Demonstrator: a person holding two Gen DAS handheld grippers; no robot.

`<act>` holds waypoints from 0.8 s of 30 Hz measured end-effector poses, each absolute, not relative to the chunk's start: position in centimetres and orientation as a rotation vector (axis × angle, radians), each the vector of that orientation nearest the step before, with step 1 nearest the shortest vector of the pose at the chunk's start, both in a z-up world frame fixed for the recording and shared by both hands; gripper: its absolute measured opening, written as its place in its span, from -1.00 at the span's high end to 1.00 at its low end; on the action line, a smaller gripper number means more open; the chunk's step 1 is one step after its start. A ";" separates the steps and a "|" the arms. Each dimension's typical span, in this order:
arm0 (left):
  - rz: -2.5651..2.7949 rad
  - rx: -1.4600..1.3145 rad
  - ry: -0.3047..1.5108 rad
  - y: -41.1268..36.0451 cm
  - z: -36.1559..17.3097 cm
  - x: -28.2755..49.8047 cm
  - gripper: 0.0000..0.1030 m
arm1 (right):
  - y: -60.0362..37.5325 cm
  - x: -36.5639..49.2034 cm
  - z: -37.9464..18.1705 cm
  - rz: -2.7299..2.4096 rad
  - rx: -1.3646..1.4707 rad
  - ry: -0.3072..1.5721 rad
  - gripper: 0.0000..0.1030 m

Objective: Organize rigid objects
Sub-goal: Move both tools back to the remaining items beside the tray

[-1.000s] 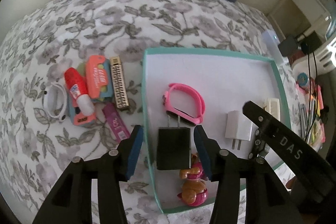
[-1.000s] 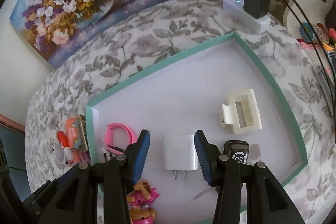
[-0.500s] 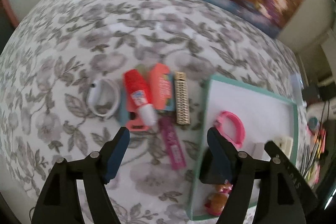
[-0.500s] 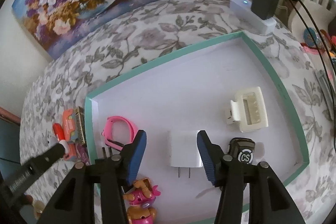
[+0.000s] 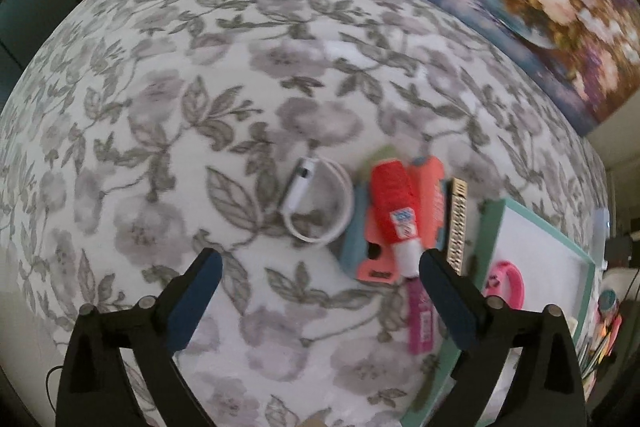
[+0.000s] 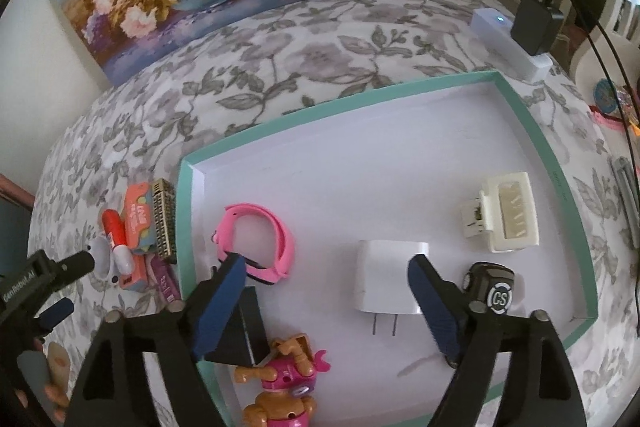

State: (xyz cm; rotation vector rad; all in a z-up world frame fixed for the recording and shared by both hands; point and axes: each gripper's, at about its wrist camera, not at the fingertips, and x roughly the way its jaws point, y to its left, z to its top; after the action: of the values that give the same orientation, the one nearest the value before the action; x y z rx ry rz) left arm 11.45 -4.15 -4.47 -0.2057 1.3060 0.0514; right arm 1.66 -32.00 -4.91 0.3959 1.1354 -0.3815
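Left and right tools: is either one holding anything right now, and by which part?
Nothing is held. The left tool is open above the tablecloth beside the loose pile. The right tool is open over the tray, straddling the white charger without gripping it.

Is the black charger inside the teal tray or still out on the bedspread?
Inside. The black charger lies on the tray's white floor near its left wall, beside the pink band, free of both tools.

The left gripper (image 5: 318, 275) hangs with its jaws spread wide, nothing between its blue pads (image 5: 192, 301). The right gripper (image 6: 326, 269) is likewise wide apart and empty, its pads (image 6: 434, 307) angled outward.
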 end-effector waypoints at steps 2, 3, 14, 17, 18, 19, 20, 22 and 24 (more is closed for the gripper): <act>0.069 -0.206 1.302 -3.6 -4.5 11.7 -0.92 | -31.6 1.8 -4.9 -0.376 0.385 1.130 -0.88; 0.076 -0.206 1.298 -3.3 -4.5 11.7 -0.92 | -31.5 1.8 -4.8 -0.378 0.379 1.126 -0.98; 0.109 -0.227 1.236 0.0 -3.6 12.8 -0.93 | -29.5 2.9 -3.7 -0.358 0.347 1.079 -1.00; 0.097 -0.235 1.237 0.7 -3.6 13.1 -0.93 | -28.1 3.8 -3.3 -0.316 0.345 1.060 -1.00; 0.090 -0.239 1.239 0.8 -3.7 13.2 -0.93 | -27.6 4.1 -3.2 -0.302 0.343 1.057 -1.00; 0.080 -0.247 1.243 1.0 -3.8 13.4 -0.93 | -27.0 4.5 -3.1 -0.286 0.342 1.054 -1.00; 0.077 -0.250 1.244 1.2 -3.9 13.5 -0.93 | -26.3 4.9 -3.1 -0.266 0.337 1.053 -1.00; 0.089 -0.249 1.246 1.5 -4.1 13.7 -0.93 | -24.9 5.6 -3.2 -0.230 0.316 1.055 -1.00; 0.111 -0.248 1.251 2.1 -4.4 13.9 -0.93 | -23.3 6.3 -3.4 -0.200 0.288 1.061 -1.00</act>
State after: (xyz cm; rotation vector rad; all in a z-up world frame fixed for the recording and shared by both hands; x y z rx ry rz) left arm 13.92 2.05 -4.40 -0.2481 1.2508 0.1112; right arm 6.35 -23.27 -3.36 0.2879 1.0608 -0.2003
